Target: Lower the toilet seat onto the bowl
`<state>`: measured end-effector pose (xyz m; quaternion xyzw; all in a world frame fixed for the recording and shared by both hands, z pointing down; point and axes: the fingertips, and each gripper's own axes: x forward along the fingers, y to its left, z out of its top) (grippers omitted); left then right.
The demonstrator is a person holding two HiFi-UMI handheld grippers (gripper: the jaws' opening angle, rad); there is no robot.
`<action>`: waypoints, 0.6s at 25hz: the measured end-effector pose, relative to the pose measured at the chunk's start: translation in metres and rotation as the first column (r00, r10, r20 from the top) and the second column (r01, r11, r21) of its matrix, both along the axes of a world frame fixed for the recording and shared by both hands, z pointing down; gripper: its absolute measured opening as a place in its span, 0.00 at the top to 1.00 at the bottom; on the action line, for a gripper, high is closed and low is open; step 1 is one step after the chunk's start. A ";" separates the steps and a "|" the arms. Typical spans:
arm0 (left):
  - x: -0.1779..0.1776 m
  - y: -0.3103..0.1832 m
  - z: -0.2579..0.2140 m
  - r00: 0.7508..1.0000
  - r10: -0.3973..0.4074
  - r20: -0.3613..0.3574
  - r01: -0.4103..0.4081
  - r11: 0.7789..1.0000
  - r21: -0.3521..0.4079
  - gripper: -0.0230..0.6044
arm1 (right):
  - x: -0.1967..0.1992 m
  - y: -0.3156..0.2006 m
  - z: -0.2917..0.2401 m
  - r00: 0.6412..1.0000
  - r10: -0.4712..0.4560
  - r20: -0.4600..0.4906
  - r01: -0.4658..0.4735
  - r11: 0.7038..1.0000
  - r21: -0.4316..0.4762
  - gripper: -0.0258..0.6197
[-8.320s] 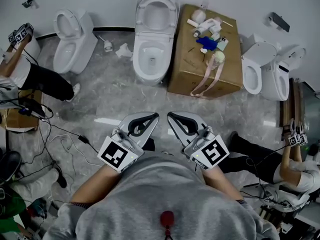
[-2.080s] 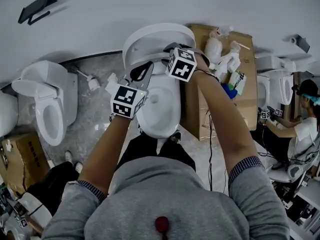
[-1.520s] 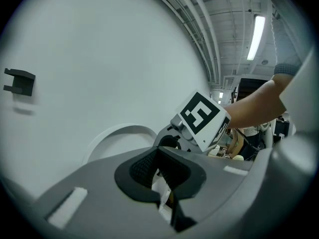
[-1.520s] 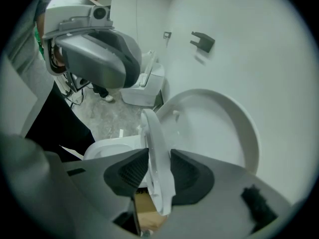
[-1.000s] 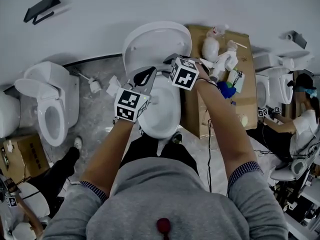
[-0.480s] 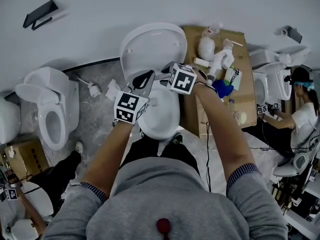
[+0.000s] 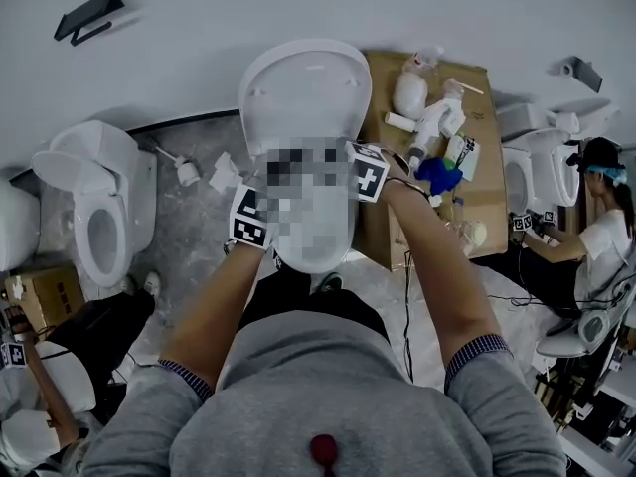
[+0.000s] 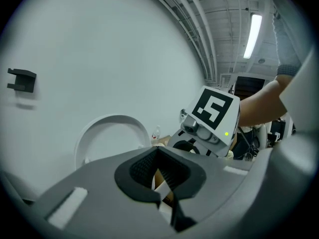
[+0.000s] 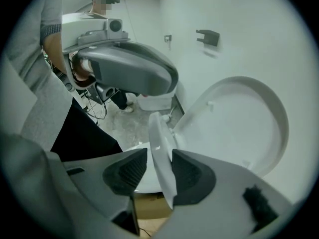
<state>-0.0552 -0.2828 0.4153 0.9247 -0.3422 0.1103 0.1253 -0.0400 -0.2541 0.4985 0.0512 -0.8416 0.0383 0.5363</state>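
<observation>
Right gripper (image 9: 159, 154): jaws wide, just opened further, with the toilet seat (image 9: 159, 128) rim between them. Left gripper (image 8: 157, 151): jaws together, empty.

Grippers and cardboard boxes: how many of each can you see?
Grippers: 2, the left gripper and the right gripper, whose jaws have just been opening with the toilet seat between them.
Cardboard boxes: 2, the big cardboard box and the small cardboard box.
Total: 4
</observation>
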 end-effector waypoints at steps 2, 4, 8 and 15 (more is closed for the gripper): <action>-0.001 0.009 0.008 1.000 -0.017 0.006 0.017 1.000 -0.015 0.95 | 0.001 0.010 0.002 1.000 -0.007 0.007 0.007 1.000 -0.006 0.70; -0.001 0.018 0.014 0.999 -0.035 0.008 0.035 0.999 -0.029 0.95 | 0.003 0.022 0.006 1.000 -0.019 0.008 0.019 1.000 -0.008 0.70; -0.002 0.039 0.025 0.998 -0.062 0.020 0.063 0.997 -0.048 0.95 | 0.005 0.044 0.017 0.999 -0.040 0.014 0.040 0.999 -0.003 0.70; 0.000 0.073 0.046 0.994 -0.109 0.018 0.110 0.990 -0.090 0.95 | 0.008 0.073 0.030 0.998 -0.037 0.042 0.036 0.999 0.024 0.70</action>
